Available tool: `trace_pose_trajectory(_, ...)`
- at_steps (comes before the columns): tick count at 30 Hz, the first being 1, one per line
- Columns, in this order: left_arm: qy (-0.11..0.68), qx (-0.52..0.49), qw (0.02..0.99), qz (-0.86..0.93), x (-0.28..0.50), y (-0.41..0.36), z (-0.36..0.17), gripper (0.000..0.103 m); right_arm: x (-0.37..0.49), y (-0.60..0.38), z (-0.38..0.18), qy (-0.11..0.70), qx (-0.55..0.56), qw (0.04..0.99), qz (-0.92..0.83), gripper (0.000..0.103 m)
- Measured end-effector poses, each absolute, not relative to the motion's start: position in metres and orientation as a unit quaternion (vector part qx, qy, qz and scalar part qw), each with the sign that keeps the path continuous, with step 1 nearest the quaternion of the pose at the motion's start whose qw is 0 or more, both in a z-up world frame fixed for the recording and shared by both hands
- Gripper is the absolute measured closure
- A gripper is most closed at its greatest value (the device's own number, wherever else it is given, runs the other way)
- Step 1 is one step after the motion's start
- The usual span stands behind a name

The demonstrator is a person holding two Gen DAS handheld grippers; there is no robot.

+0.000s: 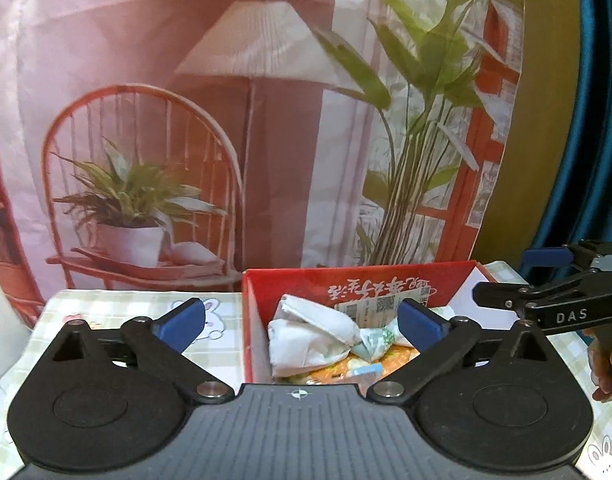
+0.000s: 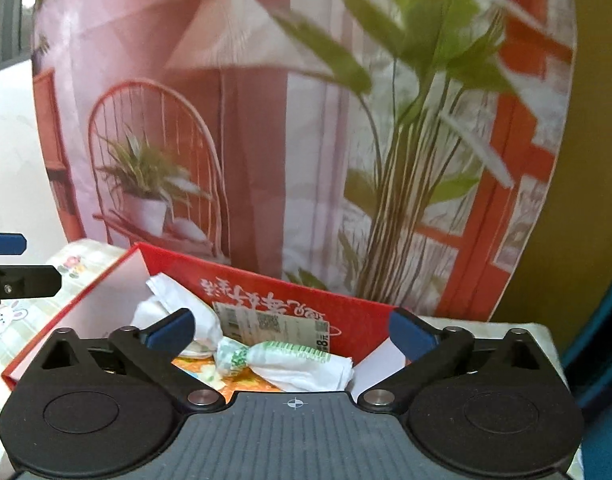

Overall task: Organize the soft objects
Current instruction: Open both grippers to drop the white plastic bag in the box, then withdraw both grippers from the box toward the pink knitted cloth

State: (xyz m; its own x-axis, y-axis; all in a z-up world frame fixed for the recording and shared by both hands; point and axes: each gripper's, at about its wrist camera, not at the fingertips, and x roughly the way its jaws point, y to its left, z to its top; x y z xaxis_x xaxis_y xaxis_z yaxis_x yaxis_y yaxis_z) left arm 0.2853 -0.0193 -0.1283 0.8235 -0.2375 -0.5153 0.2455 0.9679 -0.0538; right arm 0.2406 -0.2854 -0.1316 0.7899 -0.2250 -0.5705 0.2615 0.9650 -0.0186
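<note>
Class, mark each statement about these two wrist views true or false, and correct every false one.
1. Both tools are open with nothing between their fingers. True: left tool and right tool are spread wide.
2. The red box is empty. False: it holds a white knotted cloth bundle on an orange printed item.
3. The box stands on a checked tablecloth with rabbit prints. True.
4. The bundle lies on the table outside the box. False: it lies inside the box.
5. The backdrop shows a printed lamp and plants. True.
</note>
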Motion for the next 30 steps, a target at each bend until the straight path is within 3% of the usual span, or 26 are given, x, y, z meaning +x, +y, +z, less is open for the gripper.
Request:
trace_pose_trajectory(14,0.255,0.023,0.963,-0.080,0.184,0.005,-0.127,0.000,0.142,-0.230,-0.136,0.245,0.077,0.963,-0.087,0.000)
trace_pose_trajectory(21,0.249,0.052,0.965,-0.066,0.137,-0.001,-0.145,0.000,0.090,-0.200,-0.154,0.235,0.036,0.968,-0.075,0.000)
trace_pose_trajectory(30,0.288,0.054,0.954,-0.063,0.102,-0.004,-0.187,0.000,0.043,-0.178,-0.195,0.259,0.074,0.959,-0.084,0.000)
